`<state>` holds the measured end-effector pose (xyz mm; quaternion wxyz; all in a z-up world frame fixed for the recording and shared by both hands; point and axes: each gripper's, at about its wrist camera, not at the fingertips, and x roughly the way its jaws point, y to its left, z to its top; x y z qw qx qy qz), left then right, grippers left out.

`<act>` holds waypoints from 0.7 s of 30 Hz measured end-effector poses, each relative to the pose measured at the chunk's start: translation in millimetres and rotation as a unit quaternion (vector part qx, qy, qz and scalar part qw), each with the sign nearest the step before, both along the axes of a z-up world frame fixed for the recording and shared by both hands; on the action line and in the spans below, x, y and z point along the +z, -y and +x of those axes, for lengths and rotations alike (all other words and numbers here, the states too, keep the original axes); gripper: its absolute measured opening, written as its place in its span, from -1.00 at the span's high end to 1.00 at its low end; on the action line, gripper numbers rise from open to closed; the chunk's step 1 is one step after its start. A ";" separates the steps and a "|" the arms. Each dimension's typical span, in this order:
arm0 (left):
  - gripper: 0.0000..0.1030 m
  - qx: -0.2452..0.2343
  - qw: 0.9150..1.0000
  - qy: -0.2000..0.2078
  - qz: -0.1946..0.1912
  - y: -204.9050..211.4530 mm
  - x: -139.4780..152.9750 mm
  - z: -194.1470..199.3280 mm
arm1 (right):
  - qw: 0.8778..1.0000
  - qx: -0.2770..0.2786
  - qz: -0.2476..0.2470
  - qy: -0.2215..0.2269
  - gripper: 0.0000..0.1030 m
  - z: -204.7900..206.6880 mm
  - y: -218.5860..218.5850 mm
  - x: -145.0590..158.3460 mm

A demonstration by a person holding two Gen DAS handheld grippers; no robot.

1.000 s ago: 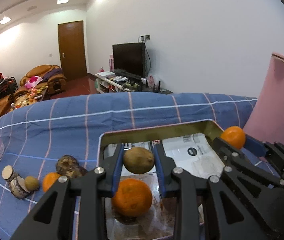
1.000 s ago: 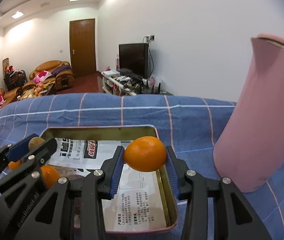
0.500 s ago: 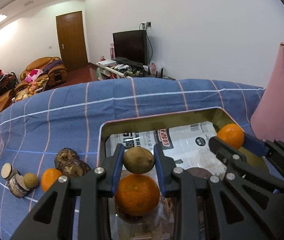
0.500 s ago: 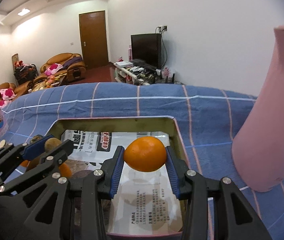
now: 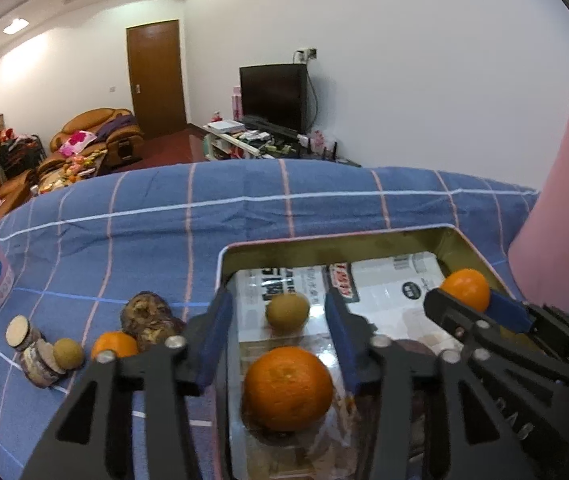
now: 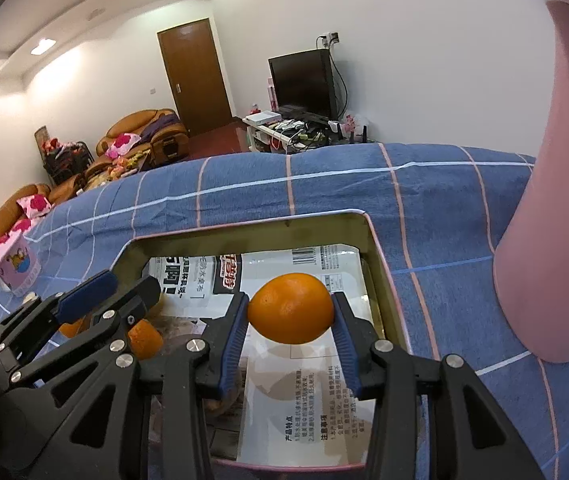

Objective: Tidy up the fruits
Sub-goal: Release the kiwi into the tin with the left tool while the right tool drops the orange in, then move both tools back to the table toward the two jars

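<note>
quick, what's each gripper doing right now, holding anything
Left gripper: open, holding nothing; the kiwi lies in the tin between its fingers.
Right gripper: closed on an orange, over the tin.

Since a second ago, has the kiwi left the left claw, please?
Yes: the kiwi now lies on the printed paper in the tin tray, beyond the open left claw.

Three oranges (image 5: 287, 388), two kiwis (image 5: 287, 311), perhaps two brown lumps (image 5: 149, 317).

Brown kiwi (image 5: 287, 313) and large orange (image 5: 287, 388) rest inside the tin tray (image 5: 324, 245). Second orange (image 6: 291, 308) is clamped above the tray's right side.
</note>
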<state>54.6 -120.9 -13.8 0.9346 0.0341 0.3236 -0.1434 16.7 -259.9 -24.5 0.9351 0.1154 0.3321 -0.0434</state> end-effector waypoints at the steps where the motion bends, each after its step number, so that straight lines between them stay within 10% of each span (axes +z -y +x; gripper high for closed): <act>1: -0.09 -0.004 1.000 -0.001 -0.007 -1.1 0.3 -0.4 | 1.000 0.000 0.014 0.005 0.14 -1.2 3.3 0.7; 5: -0.27 -0.013 1.000 0.000 -0.022 -3.1 2.2 -2.8 | 0.997 -0.010 0.069 0.024 0.14 -6.3 19.5 3.4; 8: -0.97 -0.023 0.999 0.013 -0.026 -2.0 5.6 -11.2 | 0.991 -0.020 0.114 0.060 -0.16 -15.0 31.3 7.5; 10: -1.00 -0.016 0.999 0.046 -0.015 -2.1 10.9 -21.5 | 0.986 -0.030 0.131 0.101 -0.43 -25.1 35.0 13.5; 21: -1.00 0.036 0.994 0.105 0.018 -18.1 20.2 -26.3 | 0.985 -0.093 0.020 0.143 -0.45 -43.5 18.6 26.4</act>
